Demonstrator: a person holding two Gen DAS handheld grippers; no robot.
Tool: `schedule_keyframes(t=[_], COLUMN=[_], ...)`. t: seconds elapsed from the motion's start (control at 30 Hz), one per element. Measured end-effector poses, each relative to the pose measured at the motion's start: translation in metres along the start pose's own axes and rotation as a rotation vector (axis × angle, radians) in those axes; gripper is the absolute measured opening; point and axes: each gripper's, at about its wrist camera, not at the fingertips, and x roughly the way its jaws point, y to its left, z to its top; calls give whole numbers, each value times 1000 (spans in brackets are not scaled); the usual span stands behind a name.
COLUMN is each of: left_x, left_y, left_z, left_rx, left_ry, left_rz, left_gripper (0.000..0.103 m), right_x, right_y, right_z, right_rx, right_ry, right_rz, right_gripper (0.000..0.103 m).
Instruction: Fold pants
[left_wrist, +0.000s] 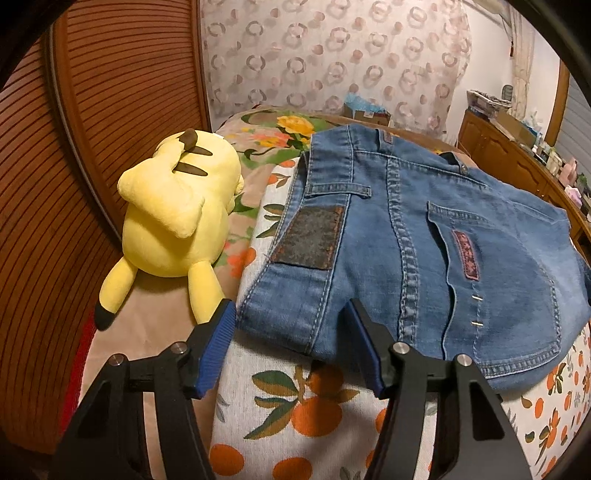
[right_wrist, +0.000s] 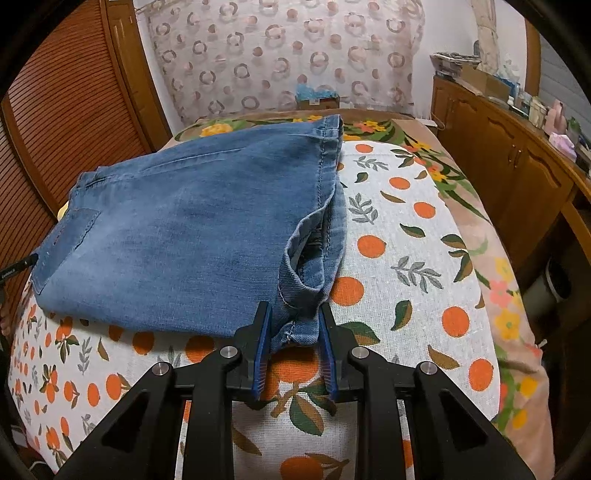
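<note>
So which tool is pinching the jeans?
The right tool: its blue pads squeeze the hem corner of the blue denim jeans. The left tool stands wide open at the waistband end, gripping nothing.

Folded blue jeans (left_wrist: 424, 236) on bedspread (left_wrist: 295, 413)

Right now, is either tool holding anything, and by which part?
Right tool pinches the jeans at the bunched leg hem nearest it. Left tool is open, straddling the waistband edge, gripping nothing.

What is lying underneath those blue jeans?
The jeans rest on a white cloth printed with oranges. Whatever lies directly beneath the denim is covered.
</note>
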Motion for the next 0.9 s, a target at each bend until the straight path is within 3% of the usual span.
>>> schedule_keyframes(t=[0.23, 0.53, 0.63, 0.9], left_x=[3, -7, -16, -56], left_y=[-2, -12, -17, -25], left_z=[2, 3, 5, 18], left_rx=[5, 49, 70, 89], left_ry=[-6, -41, -72, -173], left_rz=[4, 22, 41, 37], left_gripper=[57, 17, 12, 11], right_x=[-1, -7, -15, -40], right_y=[2, 0, -1, -3], right_z=[-3, -3, -2, 6], right_rx=[-19, -29, -28, -37], right_ry=[-6, -39, -70, -144], right_rz=[-4, 5, 2, 0], right_gripper=[21, 16, 16, 16])
